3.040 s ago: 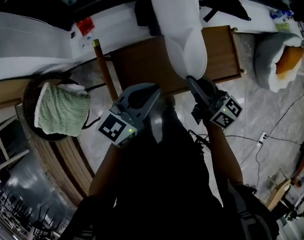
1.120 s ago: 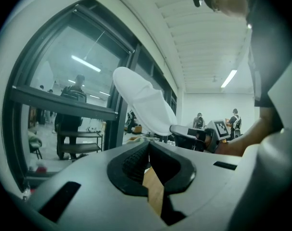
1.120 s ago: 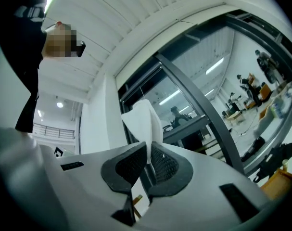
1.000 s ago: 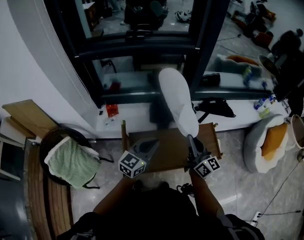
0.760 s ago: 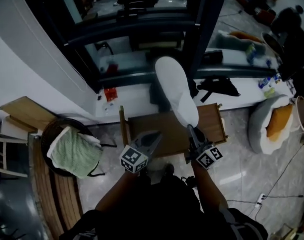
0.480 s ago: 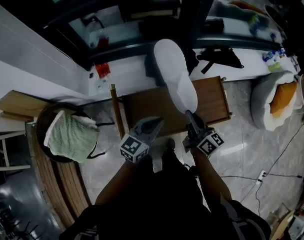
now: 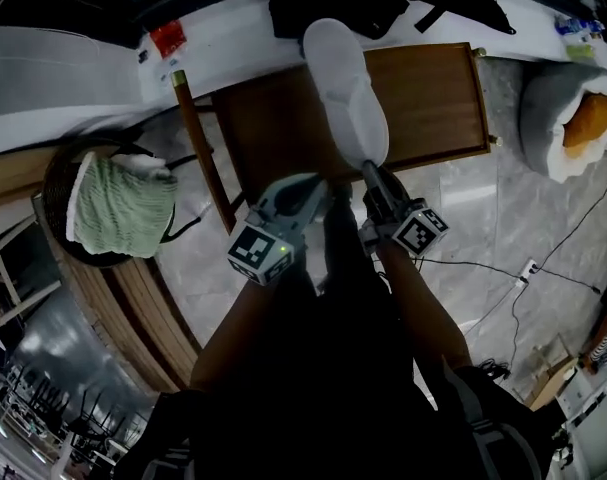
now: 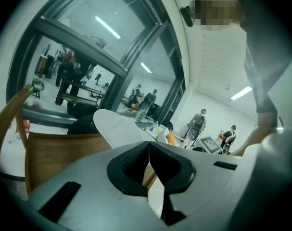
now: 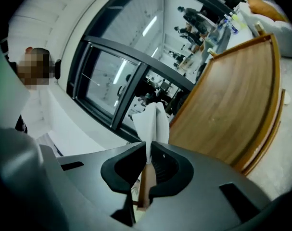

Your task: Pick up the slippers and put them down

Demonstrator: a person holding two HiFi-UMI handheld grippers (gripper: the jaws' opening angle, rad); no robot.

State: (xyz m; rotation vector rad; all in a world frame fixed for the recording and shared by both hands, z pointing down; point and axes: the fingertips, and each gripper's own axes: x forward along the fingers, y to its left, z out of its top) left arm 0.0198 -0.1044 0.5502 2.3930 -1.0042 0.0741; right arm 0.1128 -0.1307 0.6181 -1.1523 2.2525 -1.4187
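The white slippers [image 7: 345, 86] stick out flat over the wooden chair seat [image 7: 433, 98], toes pointing away from me. My right gripper [image 7: 367, 171] is shut on their near heel edge. In the right gripper view the thin white edge of the slippers [image 9: 153, 121] rises from between the closed pads of the right gripper [image 9: 148, 154]. My left gripper [image 7: 319, 184] hangs just left of the right one, shut with nothing in it. In the left gripper view the left gripper's [image 8: 148, 147] pads meet, and the slippers [image 8: 118, 127] show beyond them to the left.
The chair's back post [image 7: 197, 148] stands at the seat's left. A round basket with a green towel [image 7: 119, 208] sits on the floor further left. A pet bed with an orange cushion [image 7: 568, 113] lies at the right, and cables [image 7: 543, 268] trail over the tiles.
Both grippers have come down together, the right one still gripping the slippers. The slippers now hang low over the wooden seat instead of reaching up past the white ledge.
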